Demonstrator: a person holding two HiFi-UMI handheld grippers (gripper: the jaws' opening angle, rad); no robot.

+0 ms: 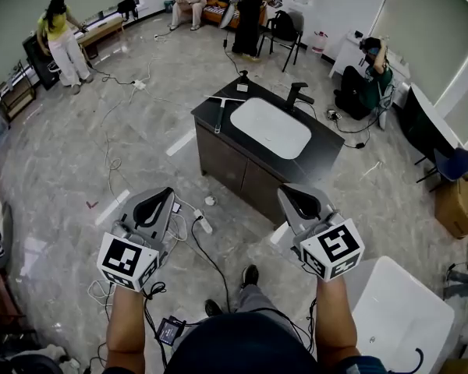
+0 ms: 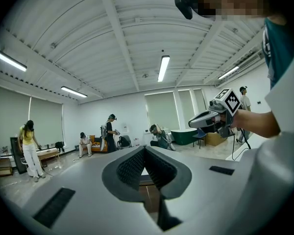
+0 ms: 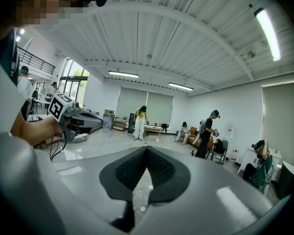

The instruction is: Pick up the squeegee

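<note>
Bright ceiling-tube light [image 2: 162, 68], fisheye-warped edges

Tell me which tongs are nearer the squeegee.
Left, slightly. The left tongs sit short of the squeegee and to its left; the right tongs, short and further right.

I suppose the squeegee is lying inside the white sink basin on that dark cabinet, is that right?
Not quite. The squeegee lies on the dark countertop beside the white basin, not inside it. The head view shows this.
</note>
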